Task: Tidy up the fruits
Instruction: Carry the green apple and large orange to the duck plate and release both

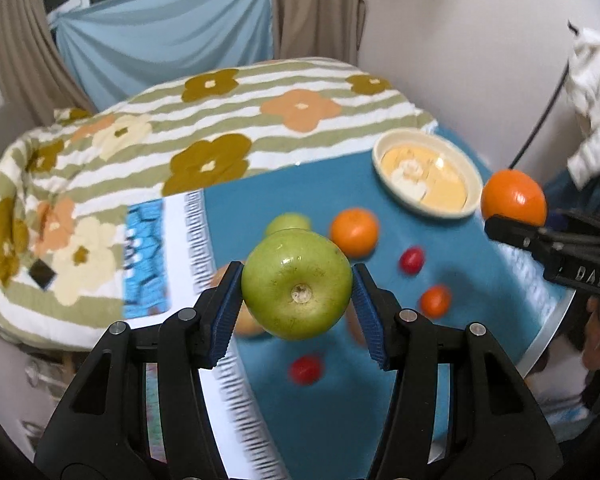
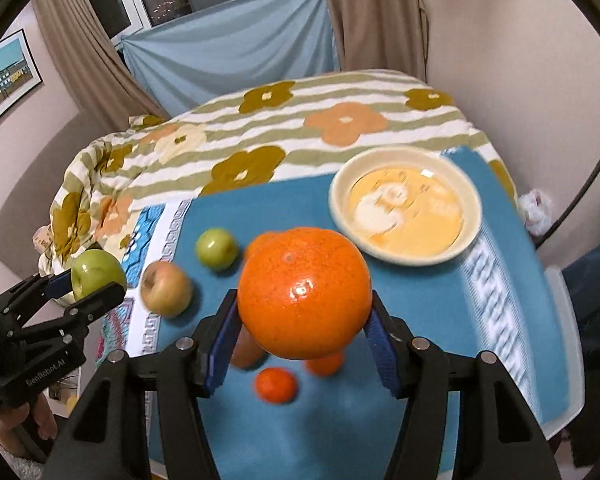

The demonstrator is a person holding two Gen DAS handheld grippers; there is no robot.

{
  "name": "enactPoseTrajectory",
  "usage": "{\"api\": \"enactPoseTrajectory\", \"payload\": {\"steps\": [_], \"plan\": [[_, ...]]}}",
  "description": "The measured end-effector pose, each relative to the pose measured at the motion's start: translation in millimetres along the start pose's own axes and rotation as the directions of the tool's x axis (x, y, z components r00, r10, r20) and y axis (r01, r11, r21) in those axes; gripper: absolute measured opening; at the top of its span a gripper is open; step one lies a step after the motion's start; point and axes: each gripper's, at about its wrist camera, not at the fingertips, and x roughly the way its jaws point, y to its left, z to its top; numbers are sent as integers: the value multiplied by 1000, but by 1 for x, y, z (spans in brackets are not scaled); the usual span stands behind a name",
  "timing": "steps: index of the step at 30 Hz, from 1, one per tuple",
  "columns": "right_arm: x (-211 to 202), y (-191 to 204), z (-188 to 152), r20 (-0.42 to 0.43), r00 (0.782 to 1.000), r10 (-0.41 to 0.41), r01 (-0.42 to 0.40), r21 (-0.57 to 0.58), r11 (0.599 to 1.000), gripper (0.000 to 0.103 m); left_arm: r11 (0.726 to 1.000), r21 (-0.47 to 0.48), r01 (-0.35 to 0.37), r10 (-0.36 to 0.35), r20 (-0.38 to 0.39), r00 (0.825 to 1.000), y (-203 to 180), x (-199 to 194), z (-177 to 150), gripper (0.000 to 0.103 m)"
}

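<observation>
So the left claw (image 1: pixel 297 294) grips an apple (image 1: pixel 297 284), the right claw (image 2: pixel 304 320) an orange (image 2: pixel 304 294); bowl (image 2: pixel 340 216) empty, most fruit left on the bench (image 1: pixel 472 248).

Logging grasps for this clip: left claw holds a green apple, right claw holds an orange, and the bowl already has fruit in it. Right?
Not quite. The bowl holds no fruit, as the right wrist view shows. The rest stands: left claw grips the green apple, right claw grips the orange.

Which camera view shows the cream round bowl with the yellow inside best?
The right wrist view: the cream round bowl appears large, whole and unobstructed. In the left wrist view it is smaller, off to the right, though also whole.
</observation>
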Motion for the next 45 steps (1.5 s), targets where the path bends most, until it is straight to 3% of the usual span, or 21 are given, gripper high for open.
{"api": "enactPoseTrajectory", "payload": {"steps": [8, 17, 29, 37, 38, 40, 41, 45], "plan": [[18, -74, 40, 1, 999, 40, -40, -41, 998, 55, 1000, -5, -6, 6, 7, 1000, -71, 42, 56, 58], [57, -146, 82, -33, 997, 77, -79, -90, 993, 55, 1000, -19, 5, -5, -20, 1000, -138, 122, 112, 58], [107, -193, 101, -75, 992, 101, -106, -59, 993, 55, 999, 41, 20, -14, -125, 992, -172, 223, 137, 58], [116, -201, 104, -72, 991, 112, -115, -49, 992, 55, 993, 109, 41, -24, -150, 988, -180, 245, 140, 59], [117, -201, 105, -74, 991, 111, -115, -49, 992, 55, 993, 110, 52, -35, -148, 988, -179, 245, 140, 62], [117, -202, 106, -73, 991, 114, -117, -46, 992, 55, 992, 117, 48, -32, -130, 991, -179, 240, 141, 98], [116, -202, 106, -70, 991, 113, -117, -47, 992, 55, 992, 123, 37, -23, -109, 994, -179, 235, 141, 103], [110, -201, 107, -57, 993, 105, -108, -58, 992, 55, 991, 128, 26, -17, -69, 997, -174, 217, 145, 103]]}}
